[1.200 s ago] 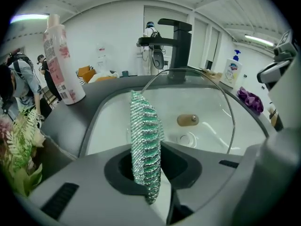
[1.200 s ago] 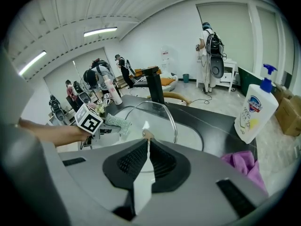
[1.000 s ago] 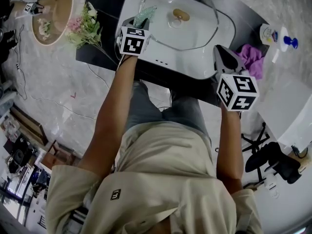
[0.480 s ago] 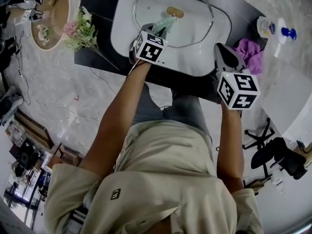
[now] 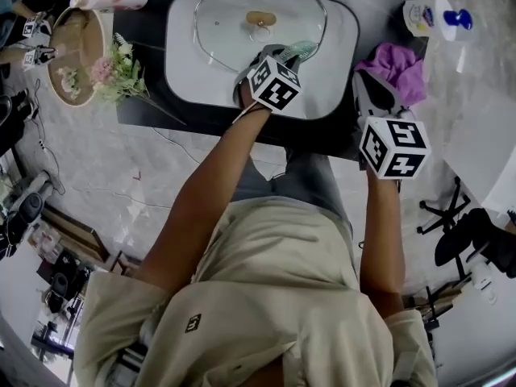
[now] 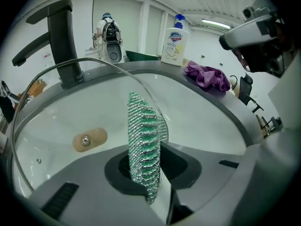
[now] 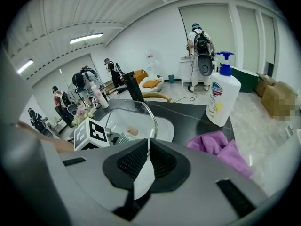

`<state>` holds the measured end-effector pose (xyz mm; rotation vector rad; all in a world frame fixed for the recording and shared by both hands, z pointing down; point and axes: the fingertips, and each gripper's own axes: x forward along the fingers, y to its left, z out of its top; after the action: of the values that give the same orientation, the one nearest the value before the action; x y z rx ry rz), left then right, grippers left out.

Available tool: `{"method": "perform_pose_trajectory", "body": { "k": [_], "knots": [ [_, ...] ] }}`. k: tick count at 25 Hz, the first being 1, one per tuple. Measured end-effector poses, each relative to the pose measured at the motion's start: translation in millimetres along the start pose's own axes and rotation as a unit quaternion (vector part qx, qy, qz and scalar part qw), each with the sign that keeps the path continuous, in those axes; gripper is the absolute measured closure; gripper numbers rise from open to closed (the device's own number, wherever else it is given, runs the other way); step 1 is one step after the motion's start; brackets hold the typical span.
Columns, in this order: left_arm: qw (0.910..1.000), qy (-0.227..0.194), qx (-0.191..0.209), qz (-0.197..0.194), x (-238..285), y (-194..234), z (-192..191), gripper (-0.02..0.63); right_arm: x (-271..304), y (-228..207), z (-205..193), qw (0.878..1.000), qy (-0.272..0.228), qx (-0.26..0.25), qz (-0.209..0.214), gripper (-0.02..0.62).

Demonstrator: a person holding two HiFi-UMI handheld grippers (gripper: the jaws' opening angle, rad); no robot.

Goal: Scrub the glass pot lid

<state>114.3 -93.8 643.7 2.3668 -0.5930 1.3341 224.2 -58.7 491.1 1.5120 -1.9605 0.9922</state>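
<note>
1. White sink (image 5: pixel 181 63) set in a black counter (image 5: pixel 153 111); the counter's near edge runs just ahead of our two grippers.
2. Open counter shows only at the sink's two sides. Flowers (image 5: pixel 121 67) take the left side, a purple cloth (image 5: pixel 395 71) and a soap bottle (image 5: pixel 435 16) the right.
3. The faucet (image 6: pixel 63 41) stands at the far rim.
4. The lid (image 5: pixel 226 31) sits in the sink and fills most of it. It is clear glass with a metal rim and a tan knob (image 5: pixel 260 18) with a screw at its middle.
5. Our left gripper (image 6: pixel 146 173) is clamped on a green-and-silver sponge (image 6: pixel 143 145), which is held upright at the lid's near rim.
6. Our right gripper (image 7: pixel 146 147) has its jaws together on nothing. It hovers beside the cloth, apart from the lid.
</note>
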Motion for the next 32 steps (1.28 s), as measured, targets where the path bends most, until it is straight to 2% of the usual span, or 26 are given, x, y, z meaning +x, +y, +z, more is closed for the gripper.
{"method": "perform_pose_trajectory", "body": {
  "k": [9, 14, 26, 32],
  "knots": [
    [1.0, 0.005, 0.004, -0.002, -1.9, 1.8, -3.0, 0.518, -0.6, -5.3, -1.1, 1.0, -0.002, 0.006, 0.001, 0.568],
    [0.9998, 0.018, -0.007, 0.0, -6.3, 13.2, -22.5, 0.517, 7.2, 4.8, 3.8, 1.0, 0.002, -0.004, 0.009, 0.568],
    [0.9972, 0.036, -0.031, 0.058, -42.5, 90.9, -71.5, 0.515, 37.5, 49.0, 13.8, 0.999, 0.015, -0.035, 0.04, 0.568],
    [0.9933, 0.059, -0.014, 0.098, -65.3, 127.2, -91.5, 0.517, 43.4, 70.0, 20.8, 0.997, 0.015, -0.048, 0.05, 0.568]
  ]
}}
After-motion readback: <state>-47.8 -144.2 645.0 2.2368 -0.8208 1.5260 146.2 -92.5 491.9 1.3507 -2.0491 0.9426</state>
